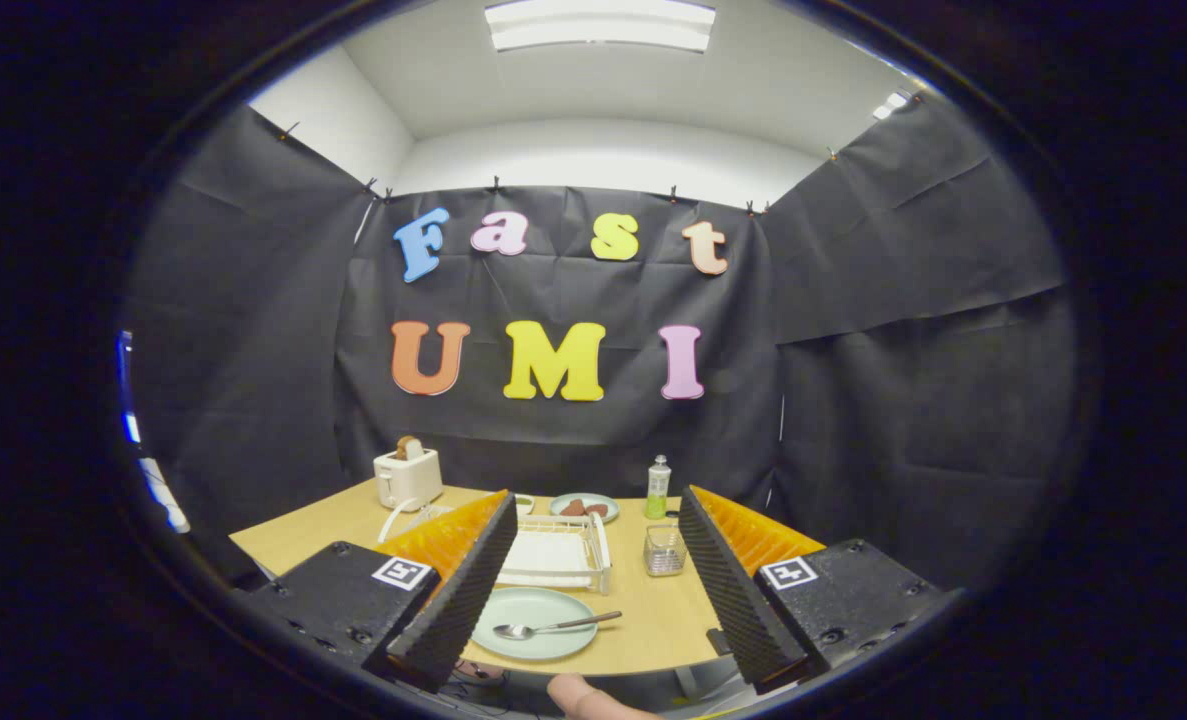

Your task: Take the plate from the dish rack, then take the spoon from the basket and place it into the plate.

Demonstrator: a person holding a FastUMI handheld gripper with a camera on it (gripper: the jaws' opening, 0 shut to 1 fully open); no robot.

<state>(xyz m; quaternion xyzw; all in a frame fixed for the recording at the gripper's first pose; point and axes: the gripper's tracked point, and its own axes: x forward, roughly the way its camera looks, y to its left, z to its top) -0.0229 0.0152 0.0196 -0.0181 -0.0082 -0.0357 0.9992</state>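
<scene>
One spoon (554,627) on one plate (533,622), jaws wide apart

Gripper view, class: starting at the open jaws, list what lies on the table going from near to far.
Gripper with jaws wide open and empty → spoon on the plate → dish rack → far plate holding food.

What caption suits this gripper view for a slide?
Open gripper above the table edge; spoon lies on green plate before the dish rack.
</scene>
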